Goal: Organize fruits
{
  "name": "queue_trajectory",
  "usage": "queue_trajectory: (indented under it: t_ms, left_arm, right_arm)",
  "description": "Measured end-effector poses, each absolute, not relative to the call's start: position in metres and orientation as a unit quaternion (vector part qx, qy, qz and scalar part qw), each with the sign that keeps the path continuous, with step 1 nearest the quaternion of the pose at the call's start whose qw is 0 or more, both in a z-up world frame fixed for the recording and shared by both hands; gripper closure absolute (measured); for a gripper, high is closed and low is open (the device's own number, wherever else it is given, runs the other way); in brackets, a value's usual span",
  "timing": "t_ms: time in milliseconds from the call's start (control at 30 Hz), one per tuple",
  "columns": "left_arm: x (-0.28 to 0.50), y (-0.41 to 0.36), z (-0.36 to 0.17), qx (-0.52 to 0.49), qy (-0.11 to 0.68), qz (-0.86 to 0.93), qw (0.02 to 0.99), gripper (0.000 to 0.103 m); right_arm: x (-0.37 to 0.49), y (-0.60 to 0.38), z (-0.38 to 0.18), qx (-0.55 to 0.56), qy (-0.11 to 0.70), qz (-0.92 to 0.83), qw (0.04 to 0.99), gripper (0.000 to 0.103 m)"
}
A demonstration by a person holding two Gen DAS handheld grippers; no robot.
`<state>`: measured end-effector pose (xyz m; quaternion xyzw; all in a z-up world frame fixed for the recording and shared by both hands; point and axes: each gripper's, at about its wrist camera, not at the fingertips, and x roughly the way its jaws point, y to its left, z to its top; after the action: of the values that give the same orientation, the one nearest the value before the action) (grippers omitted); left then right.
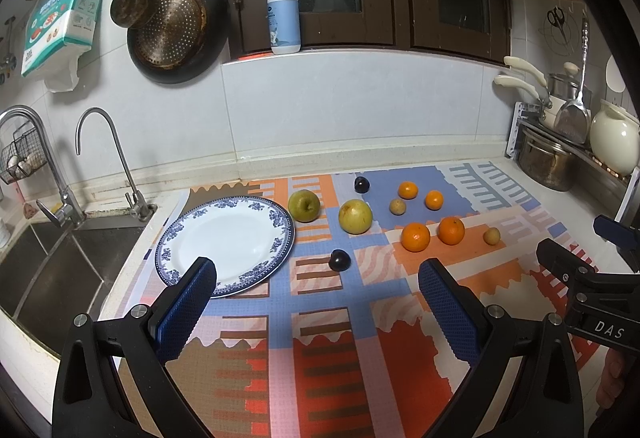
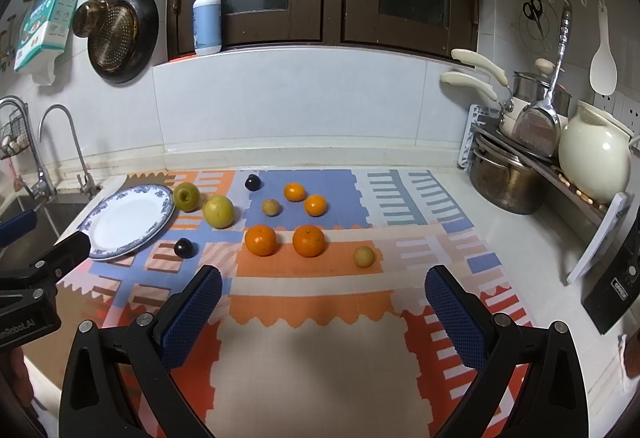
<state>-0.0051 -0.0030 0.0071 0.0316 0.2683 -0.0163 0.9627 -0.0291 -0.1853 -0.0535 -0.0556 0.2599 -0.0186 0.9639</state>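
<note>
A white plate with a blue rim (image 1: 224,242) (image 2: 132,220) lies empty on the patterned mat, left side. Beside it are two green apples (image 1: 305,205) (image 1: 355,216) (image 2: 186,196) (image 2: 218,211), two dark plums (image 1: 339,260) (image 1: 361,184) (image 2: 184,248) (image 2: 253,182), several oranges (image 1: 415,237) (image 1: 451,230) (image 2: 261,240) (image 2: 308,240) and small yellowish fruits (image 1: 491,236) (image 2: 364,256). My left gripper (image 1: 316,302) is open and empty, near the plate's front edge. My right gripper (image 2: 324,302) is open and empty, in front of the oranges.
A sink (image 1: 52,270) with two taps (image 1: 102,157) lies left of the mat. Pots and a cream jug (image 2: 596,153) sit on a rack at the right. A black device (image 2: 616,286) stands at the right counter edge. A soap bottle (image 1: 284,13) is on the window ledge.
</note>
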Motion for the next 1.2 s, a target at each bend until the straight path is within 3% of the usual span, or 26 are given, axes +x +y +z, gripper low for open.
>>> queue_trajectory:
  t_ms: [533,900,1000,1200]
  left_arm:
    - [0.016,-0.006,-0.012,0.037,0.304,-0.027,0.951,0.001]
    - [0.071,-0.021,-0.037,0.055,0.331,-0.045,0.941,0.019]
    - [0.085,-0.026,-0.042,0.051,0.34,-0.053,0.937,0.02]
    - [0.107,-0.035,-0.06,0.063,0.362,-0.053,0.928,0.03]
  right_arm:
    - [-0.011,-0.189,-0.067,-0.064,0.285,-0.024,0.956,0.001]
    - [0.037,-0.204,-0.077,-0.062,0.314,-0.052,0.946,0.001]
    - [0.053,-0.211,-0.082,-0.053,0.329,-0.059,0.941,0.001]
    - [0.078,-0.225,-0.096,-0.033,0.355,-0.066,0.932,0.007]
